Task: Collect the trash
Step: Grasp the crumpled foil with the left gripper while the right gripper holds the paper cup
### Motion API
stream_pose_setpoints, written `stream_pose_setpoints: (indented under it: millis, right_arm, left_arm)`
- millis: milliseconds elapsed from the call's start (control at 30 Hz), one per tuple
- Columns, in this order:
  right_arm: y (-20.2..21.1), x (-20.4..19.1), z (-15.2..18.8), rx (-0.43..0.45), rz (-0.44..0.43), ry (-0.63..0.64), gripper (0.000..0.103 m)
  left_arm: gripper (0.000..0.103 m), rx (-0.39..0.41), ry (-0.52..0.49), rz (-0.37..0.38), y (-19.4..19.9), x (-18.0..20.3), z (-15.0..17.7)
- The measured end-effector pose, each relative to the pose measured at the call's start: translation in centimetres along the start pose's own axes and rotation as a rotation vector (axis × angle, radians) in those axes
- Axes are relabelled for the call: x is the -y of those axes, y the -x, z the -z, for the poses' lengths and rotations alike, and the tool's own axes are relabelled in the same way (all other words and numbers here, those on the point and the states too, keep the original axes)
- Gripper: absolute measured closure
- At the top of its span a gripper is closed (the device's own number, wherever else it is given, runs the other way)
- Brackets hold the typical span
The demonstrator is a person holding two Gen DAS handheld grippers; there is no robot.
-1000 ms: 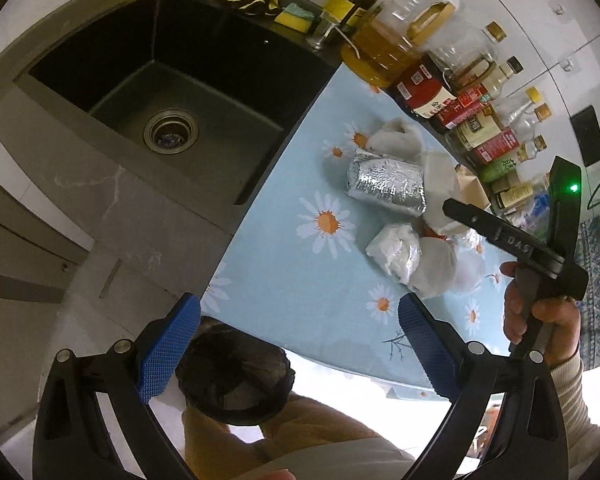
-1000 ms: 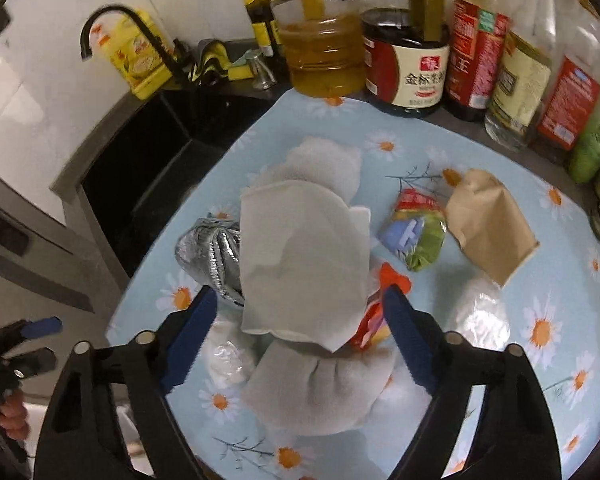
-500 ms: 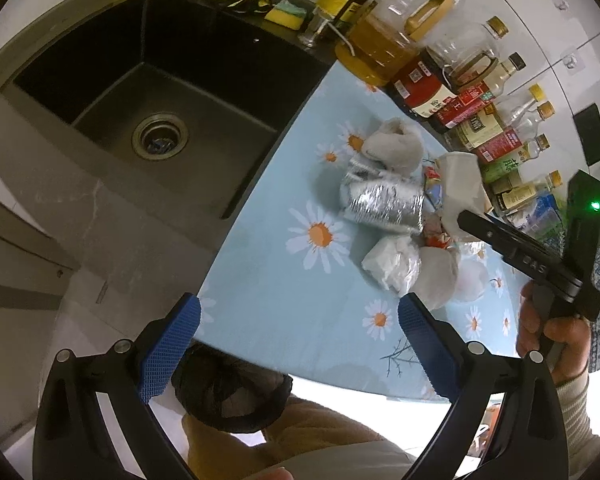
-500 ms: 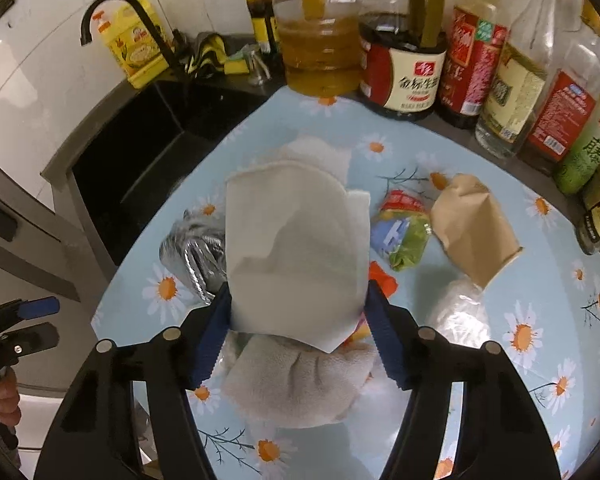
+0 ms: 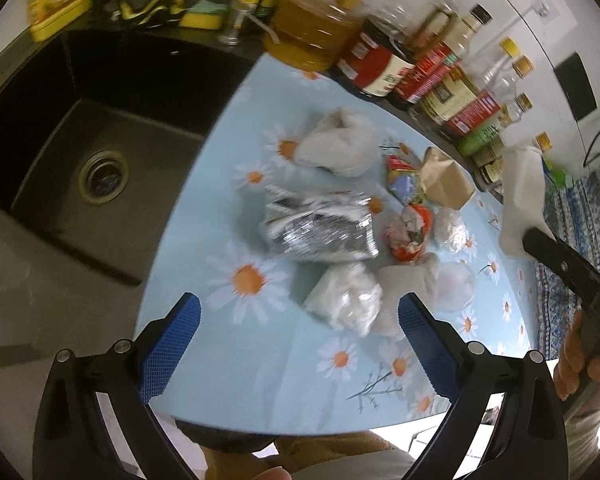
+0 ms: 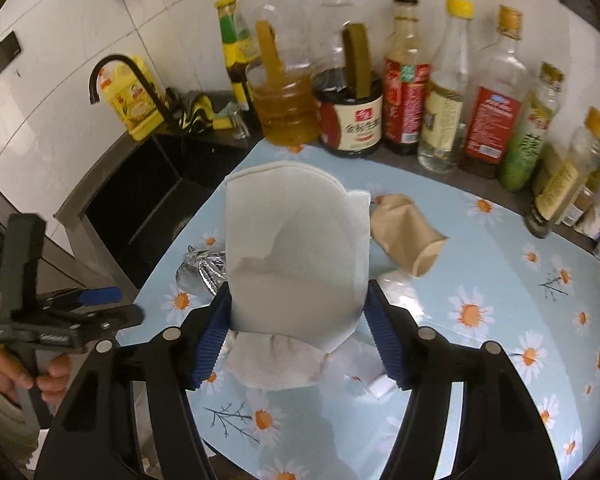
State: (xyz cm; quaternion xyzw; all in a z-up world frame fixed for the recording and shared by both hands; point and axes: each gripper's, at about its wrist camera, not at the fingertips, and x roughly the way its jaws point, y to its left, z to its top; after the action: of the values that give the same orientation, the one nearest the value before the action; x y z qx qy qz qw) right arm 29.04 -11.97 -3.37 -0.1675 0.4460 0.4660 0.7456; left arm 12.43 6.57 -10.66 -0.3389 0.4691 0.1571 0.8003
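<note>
My right gripper (image 6: 296,300) is shut on a white folded paper (image 6: 296,248) and holds it up off the flowered tablecloth (image 6: 480,272). In the left wrist view the same paper (image 5: 524,200) hangs at the right, above the trash pile. My left gripper (image 5: 298,312) is open and empty, low over the near part of the cloth. Just beyond its fingertips lie a clear plastic bag (image 5: 346,300) and a foil bag (image 5: 320,228). A red wrapper (image 5: 410,236), a colourful wrapper (image 5: 404,178), brown paper (image 5: 444,178) and a white crumpled bag (image 5: 336,148) lie further back.
A black sink (image 5: 80,128) with a curved tap (image 6: 116,72) borders the cloth on the left. A row of oil and sauce bottles (image 6: 420,112) stands along the back wall. A white cloth wad (image 6: 276,364) lies under the lifted paper. The table's front edge (image 5: 300,428) is near.
The right gripper closed on the white paper and lifted it off the pile. The left gripper moved in over the table toward the trash, and the dark bag below the edge left its view.
</note>
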Motion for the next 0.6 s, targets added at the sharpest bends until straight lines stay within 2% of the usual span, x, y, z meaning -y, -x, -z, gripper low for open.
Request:
stream_pose_setpoints:
  millis: [367, 600]
  right_arm:
    - [2.3, 3.6, 2.9, 0.017, 0.046, -0.095, 0.038]
    - [2.7, 5.9, 4.6, -0.006, 0.069, -0.168, 0.038]
  left_arm:
    - [0.007, -0.036, -0.080, 0.011, -2.9, 1.8, -3.4]
    - [0.007, -0.075, -0.065, -0.004, -5.8, 1.1, -4.9]
